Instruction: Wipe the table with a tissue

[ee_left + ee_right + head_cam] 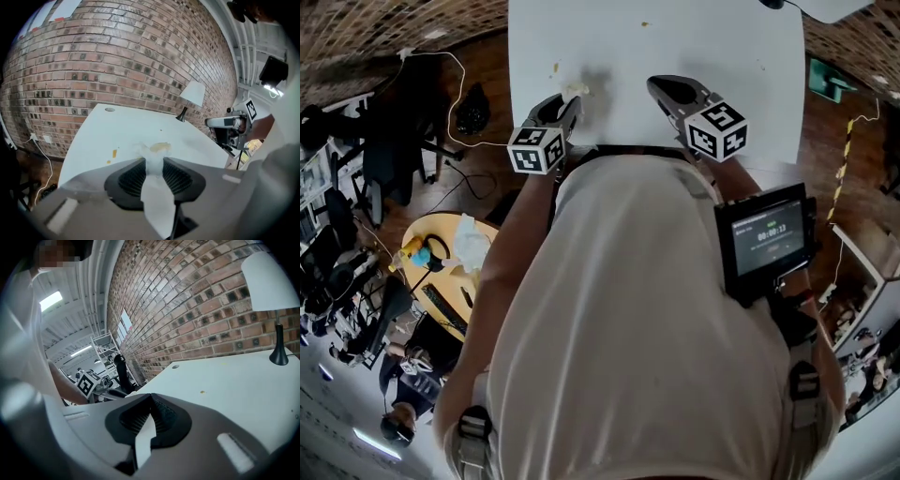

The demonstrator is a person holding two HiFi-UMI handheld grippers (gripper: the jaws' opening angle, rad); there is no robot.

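The white table (628, 47) fills the top of the head view. A crumpled white tissue (575, 91) is clamped in my left gripper (565, 105), which hangs low over the table's near left part. In the left gripper view the tissue (157, 197) runs between the jaws of that gripper (153, 161) and sticks out over a yellowish smear (161, 147). Small orange spots (114, 153) lie to its left. My right gripper (664, 87) sits over the near right part, and its jaws (151, 398) meet at the tips with nothing seen in them.
A white lamp (192, 96) on a black stem stands at the table's far right by the brick wall (117, 61). More specks (554, 68) dot the tabletop. Left of the table, on the floor, are a dark chair (403, 141), cables and a yellow round table (441, 272).
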